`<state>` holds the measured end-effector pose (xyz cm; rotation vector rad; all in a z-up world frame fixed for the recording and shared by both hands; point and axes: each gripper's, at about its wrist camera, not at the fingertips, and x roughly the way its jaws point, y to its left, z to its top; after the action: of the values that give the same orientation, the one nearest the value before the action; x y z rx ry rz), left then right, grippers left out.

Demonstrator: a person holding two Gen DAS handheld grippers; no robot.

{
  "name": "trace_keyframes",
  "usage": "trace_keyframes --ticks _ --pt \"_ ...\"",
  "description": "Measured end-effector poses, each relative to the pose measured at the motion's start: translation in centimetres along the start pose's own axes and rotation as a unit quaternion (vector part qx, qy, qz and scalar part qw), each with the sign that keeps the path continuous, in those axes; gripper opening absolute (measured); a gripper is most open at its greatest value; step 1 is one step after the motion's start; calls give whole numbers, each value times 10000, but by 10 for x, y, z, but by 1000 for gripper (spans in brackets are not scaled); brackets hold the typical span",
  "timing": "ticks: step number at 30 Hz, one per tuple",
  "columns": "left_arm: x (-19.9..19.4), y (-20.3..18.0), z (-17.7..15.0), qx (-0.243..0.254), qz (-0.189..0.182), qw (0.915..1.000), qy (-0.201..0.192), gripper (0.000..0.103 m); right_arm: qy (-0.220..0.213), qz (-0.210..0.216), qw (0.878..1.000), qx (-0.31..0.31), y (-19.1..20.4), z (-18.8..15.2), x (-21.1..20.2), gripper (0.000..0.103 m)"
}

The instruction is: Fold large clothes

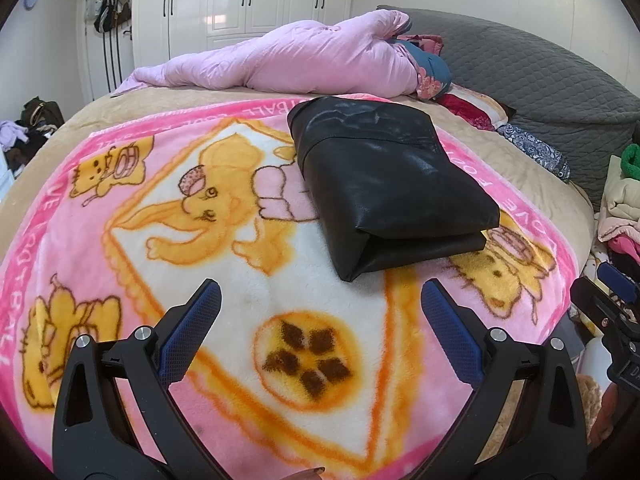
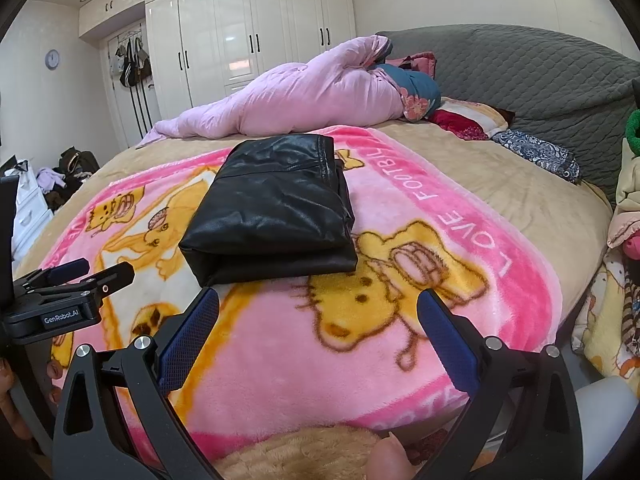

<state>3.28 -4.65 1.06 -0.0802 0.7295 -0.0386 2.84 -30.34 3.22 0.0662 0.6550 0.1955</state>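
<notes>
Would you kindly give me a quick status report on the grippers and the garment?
Left gripper open, empty. Right gripper open, empty. Black leather garment folded, lying on pink cartoon blanket, ahead of both. Nothing in the way.

Two wrist views over the bed, both facing the folded black garment (image 1: 384, 188).

We look along the left gripper (image 1: 320, 296) from the garment's near left, low above the cartoon blanket (image 1: 100, 240); along the right gripper (image 2: 318, 304) we look from its near right, equally close. Both views share the garment, blanket, pink duvet (image 2: 304, 96) beyond it, and white wardrobe (image 2: 248, 40).
</notes>
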Motion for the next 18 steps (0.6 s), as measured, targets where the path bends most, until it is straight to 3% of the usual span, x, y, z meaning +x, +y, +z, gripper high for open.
trace_keyframes --ticks 8,11,15,17,18 --pt "1 5 -3 21 98 9999 52 94 15 -124 9999 87 -6 -2 -2 99" --pt "7 16 -6 -130 327 9992 188 94 27 -236 9995 189 -11 -5 -3 99" --pt "15 54 -11 -477 719 9956 363 94 188 -850 9951 459 -44 -17 -9 99" --pt "19 95 -13 -780 975 9912 430 94 242 -1177 9897 783 -73 -27 -14 99" --pt "21 121 -14 -960 1138 9878 454 94 318 -1536 9818 1074 -100 -37 -19 99"
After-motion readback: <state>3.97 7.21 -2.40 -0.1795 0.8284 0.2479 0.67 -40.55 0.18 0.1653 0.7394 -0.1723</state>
